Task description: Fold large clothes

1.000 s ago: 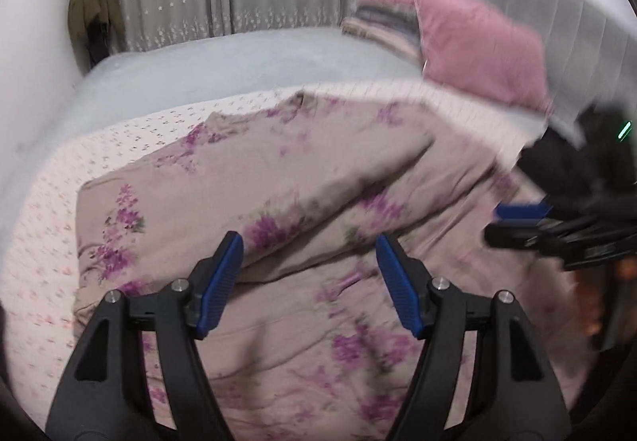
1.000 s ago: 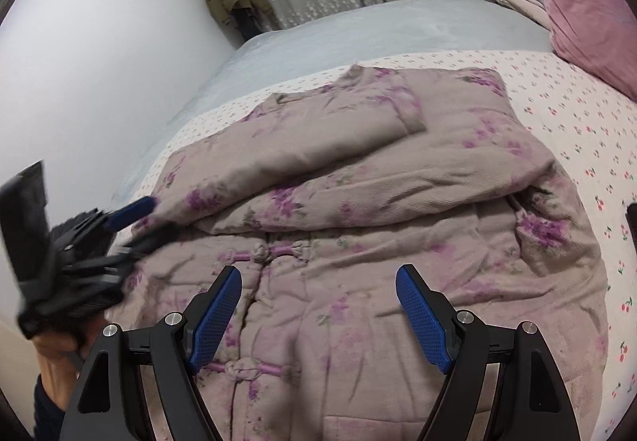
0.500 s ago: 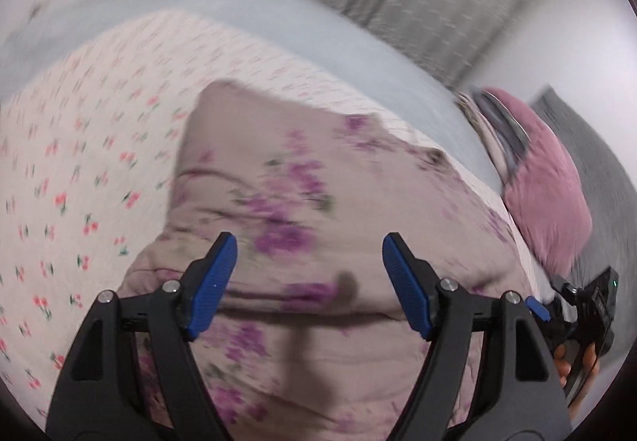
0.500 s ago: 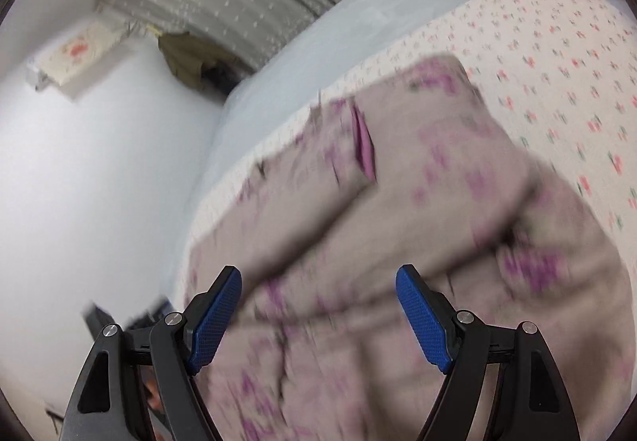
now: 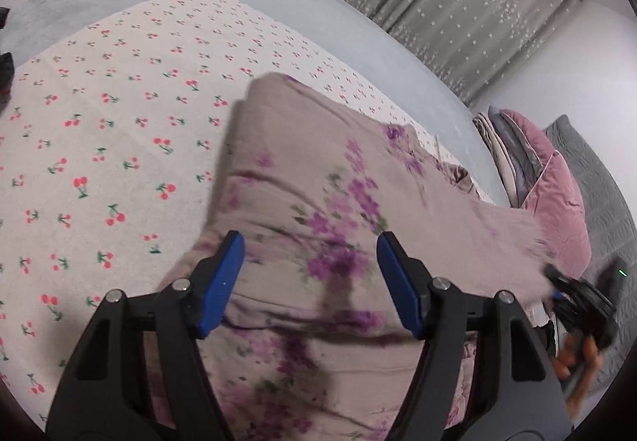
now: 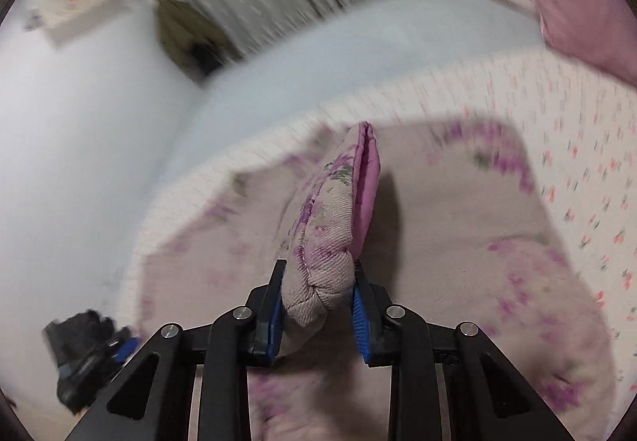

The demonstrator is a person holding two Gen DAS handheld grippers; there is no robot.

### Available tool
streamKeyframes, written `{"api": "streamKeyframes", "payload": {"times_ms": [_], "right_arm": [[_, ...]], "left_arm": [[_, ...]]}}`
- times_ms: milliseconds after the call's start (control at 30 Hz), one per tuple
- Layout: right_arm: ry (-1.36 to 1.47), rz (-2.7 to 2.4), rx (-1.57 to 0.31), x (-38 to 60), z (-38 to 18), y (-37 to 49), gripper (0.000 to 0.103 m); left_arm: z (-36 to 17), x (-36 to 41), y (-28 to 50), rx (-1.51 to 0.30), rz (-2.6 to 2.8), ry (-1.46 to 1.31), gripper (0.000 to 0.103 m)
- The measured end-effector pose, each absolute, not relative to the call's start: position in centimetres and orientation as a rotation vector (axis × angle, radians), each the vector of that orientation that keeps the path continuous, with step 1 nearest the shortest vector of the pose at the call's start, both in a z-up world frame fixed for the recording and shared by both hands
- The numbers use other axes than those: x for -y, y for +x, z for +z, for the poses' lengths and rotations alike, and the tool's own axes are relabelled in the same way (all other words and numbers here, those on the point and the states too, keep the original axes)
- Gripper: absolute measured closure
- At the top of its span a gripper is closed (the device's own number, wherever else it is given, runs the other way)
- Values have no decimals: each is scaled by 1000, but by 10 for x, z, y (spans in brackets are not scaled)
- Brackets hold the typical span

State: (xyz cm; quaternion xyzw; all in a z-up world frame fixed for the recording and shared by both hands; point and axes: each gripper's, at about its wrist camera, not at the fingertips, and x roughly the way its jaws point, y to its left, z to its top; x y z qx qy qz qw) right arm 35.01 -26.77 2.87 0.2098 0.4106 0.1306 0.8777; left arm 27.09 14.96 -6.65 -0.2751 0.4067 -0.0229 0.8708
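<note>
Left wrist view: the mauve floral padded jacket (image 5: 318, 210) lies folded on the cherry-print sheet (image 5: 99, 130), under and ahead of the left gripper (image 5: 310, 281), whose jaws, slowly closing, hold nothing.

Right wrist view: the right gripper (image 6: 318, 305) is closing on a bunched jacket edge (image 6: 322, 281) between its pads.

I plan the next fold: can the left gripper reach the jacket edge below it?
Probably yes: the left gripper is closing just over the jacket, nothing between.

Soft indoor light, no glare; right wrist view motion-blurred around the sharp sleeve (image 6: 338, 226); fisheye bend, dark corners.
</note>
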Motion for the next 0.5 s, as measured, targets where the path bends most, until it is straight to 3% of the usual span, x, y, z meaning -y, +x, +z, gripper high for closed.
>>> {"api": "streamKeyframes", "payload": {"times_ms": [133,333,500], "right_arm": [[355,296,-773,267,55,308,74],[258,155,-1076,268,-37,356,66],[251,206,-1051,278,-17,354,57]], "left_arm": [[-72,-159,272,-866,-14,-590,33],[-72,-158,275,-890,-32,-582,32],[-78,-176,278,-902,25,-593,28]]}}
